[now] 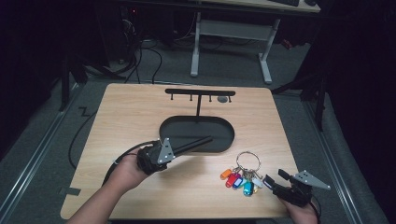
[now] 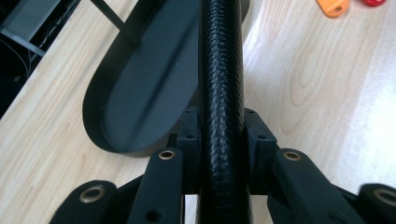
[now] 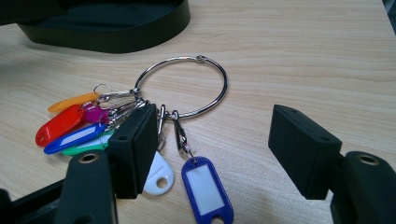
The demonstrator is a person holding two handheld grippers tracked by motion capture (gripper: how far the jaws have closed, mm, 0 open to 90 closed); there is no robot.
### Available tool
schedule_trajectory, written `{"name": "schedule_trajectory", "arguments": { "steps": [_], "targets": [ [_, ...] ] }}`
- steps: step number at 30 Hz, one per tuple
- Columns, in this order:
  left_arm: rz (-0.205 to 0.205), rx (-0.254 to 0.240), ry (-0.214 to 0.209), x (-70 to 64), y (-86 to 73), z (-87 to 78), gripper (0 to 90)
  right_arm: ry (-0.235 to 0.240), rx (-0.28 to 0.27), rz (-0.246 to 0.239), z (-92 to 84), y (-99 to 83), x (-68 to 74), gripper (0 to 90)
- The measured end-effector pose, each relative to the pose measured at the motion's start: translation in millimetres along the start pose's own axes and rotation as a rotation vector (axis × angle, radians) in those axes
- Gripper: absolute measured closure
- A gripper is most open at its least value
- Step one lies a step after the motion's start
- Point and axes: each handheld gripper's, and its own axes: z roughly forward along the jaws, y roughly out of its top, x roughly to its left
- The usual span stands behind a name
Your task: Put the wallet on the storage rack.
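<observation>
Our left gripper [image 1: 194,144] has its jaws pinching a black rod [image 2: 220,93] over the oval tray [image 1: 170,126] at frame centre. Our right gripper [image 1: 275,179] hangs with jaws spread beside the key ring [image 3: 182,86] at lower right; we judge its pickup and hanging on the rack [image 1: 200,92] are left.

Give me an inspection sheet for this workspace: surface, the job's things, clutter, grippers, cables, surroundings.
Surface: light wooden table, bare around the things.
Job's things: key ring with coloured tags lies flat near the right front edge; black oval tray with its hook rack stands mid-table.
Clutter: nothing seen.
Grippers: left hand-held gripper shut on a black textured rod over the tray's front rim; right hand-held gripper open, jaws beside the tags.
Cables: gripper cable trails off the left hand; more on the floor.
Surroundings: dark room, white desk legs behind.
</observation>
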Motion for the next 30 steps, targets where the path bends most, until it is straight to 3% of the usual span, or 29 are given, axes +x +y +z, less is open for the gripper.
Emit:
{"name": "schedule_trajectory", "arguments": {
  "steps": [3, 8, 15, 22, 30],
  "targets": [
    [0.021, 0.004, 0.011, 4.4, 6.0, 2.4, 73.0, 0.001, -0.002, 0.005, -0.8, 0.2, 0.2, 33.5],
    [0.109, 0.022, 0.034, 13.3, 21.2, 9.7, 73.0, 0.003, -0.006, 0.005, -2.0, -0.2, -0.1, 33.6],
    [0.125, 0.003, 0.055, 26.3, 34.9, 24.3, 72.8, -0.001, -0.006, 0.008, -4.2, -1.5, -0.7, 33.8],
    [0.194, 0.023, 0.062, 35.3, 44.0, 49.0, 72.8, -0.005, -0.010, 0.015, -6.4, -2.9, -2.5, 33.9],
    [0.213, 0.041, 0.067, 55.6, 48.0, 69.8, 72.8, 0.000, -0.004, 0.020, -5.8, -4.1, -2.1, 34.0]
  ]
}}
